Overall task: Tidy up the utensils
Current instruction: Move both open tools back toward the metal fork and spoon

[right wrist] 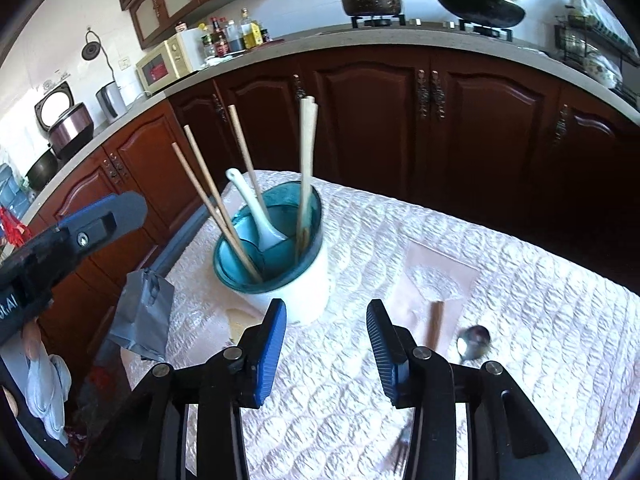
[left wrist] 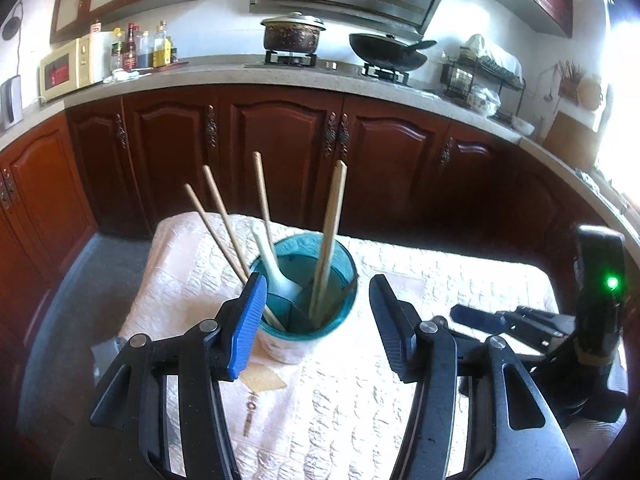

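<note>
The left claw [left wrist: 318, 292] is seen with its jaws spread wide and nothing pressed between the pads; it is released. Just ahead of it, framed between the two fingers, a holder [left wrist: 306, 300] with a teal rim and white body is stood on a quilted cloth [left wrist: 440, 280]. Inside the holder, from left to right, a pair of chopsticks [left wrist: 218, 224] is leaned out to the left, a white spoon [left wrist: 276, 264] is rested bowl-down, a single stick [left wrist: 262, 196] is stood behind the spoon, and a paler pair [left wrist: 330, 240] is stood nearly upright on the right side. The lower end of the left pair is hidden behind the left finger. To the right of this claw, the right claw [left wrist: 476, 318] is seen low over the cloth.

In the right wrist view, the left claw [right wrist: 104, 216] is shown at the far left, level with the holder [right wrist: 280, 264]. The right claw [right wrist: 326, 320] is held apart from everything, its pads parted with only cloth [right wrist: 540, 300] between them; it is released. The holder is set ahead and slightly left of it. Ahead and to its right, a blurred wooden handle [right wrist: 434, 322] is lain on the cloth, and further right a metal spoon [right wrist: 474, 342] is lain beside the right finger. Below the right finger, a blurred fork [right wrist: 402, 448] is partly seen.
</note>
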